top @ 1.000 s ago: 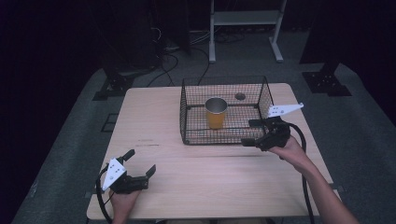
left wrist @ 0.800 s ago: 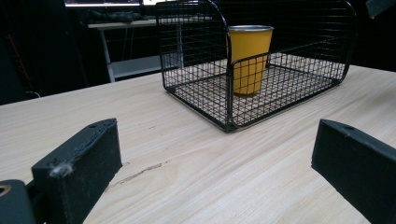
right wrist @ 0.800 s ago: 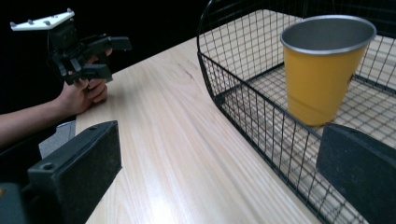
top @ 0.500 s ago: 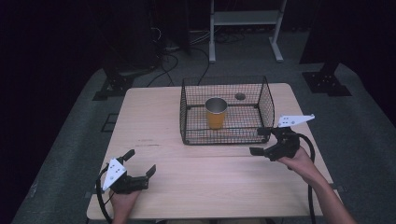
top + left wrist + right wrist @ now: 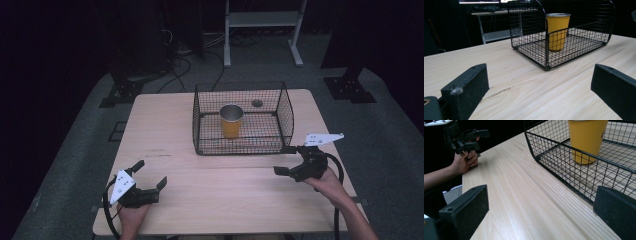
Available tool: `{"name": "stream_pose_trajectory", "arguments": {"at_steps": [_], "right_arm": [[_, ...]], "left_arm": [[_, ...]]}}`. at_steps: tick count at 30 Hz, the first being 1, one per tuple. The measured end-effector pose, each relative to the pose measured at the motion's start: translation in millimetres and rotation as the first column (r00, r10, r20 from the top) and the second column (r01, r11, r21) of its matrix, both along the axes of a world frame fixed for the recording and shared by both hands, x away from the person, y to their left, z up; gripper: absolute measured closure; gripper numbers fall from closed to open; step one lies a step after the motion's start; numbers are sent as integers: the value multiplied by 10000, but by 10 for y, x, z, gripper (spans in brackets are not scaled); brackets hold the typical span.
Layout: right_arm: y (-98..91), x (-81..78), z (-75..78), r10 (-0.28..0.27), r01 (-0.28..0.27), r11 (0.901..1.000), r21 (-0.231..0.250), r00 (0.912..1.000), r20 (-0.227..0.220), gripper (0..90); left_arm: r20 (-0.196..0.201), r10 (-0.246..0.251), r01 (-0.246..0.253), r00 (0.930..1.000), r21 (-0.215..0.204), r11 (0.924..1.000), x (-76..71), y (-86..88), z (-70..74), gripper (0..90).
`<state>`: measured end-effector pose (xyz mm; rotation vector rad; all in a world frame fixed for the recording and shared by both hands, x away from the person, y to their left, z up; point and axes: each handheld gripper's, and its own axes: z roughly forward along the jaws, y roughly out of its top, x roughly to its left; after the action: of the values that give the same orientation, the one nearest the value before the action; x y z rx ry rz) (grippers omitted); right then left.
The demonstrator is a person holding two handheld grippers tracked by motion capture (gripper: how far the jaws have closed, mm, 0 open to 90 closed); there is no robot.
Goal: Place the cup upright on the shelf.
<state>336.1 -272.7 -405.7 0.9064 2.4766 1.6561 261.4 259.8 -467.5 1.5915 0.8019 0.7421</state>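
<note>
Standing upright inside one black wire-mesh basket [image 5: 286,107]: one yellow metal cup [image 5: 231,121], silver-rimmed.
Resting apart on one pale wooden table [image 5: 165,130]: left gripper [image 5: 150,176] and right gripper [image 5: 284,160], jaws spread, empty.

My left gripper [image 5: 148,176] and right gripper [image 5: 286,160] are matte black, each topped with a white three-cornered plate dotted with small marks. A black cable [image 5: 337,172] loops from each. The blocky jaw pads show a screw hole. My forearms are bare.
</note>
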Motion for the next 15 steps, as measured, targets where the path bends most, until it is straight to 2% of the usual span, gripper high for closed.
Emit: {"name": "stream_pose_trajectory", "arguments": {"at_steps": [4, 15], "right_arm": [[-30, -35, -31, -71, 71, 10000, 3, 10000, 3, 0], [-31, -166, -133, -131, 134, 9991, -391, 9999, 72, 0]], "left_arm": [[-5, -2, 2, 10000, 2, 10000, -2, 0, 0, 8], [8, 39, -39, 10000, -14, 10000, -4, 0, 0, 8]]}}
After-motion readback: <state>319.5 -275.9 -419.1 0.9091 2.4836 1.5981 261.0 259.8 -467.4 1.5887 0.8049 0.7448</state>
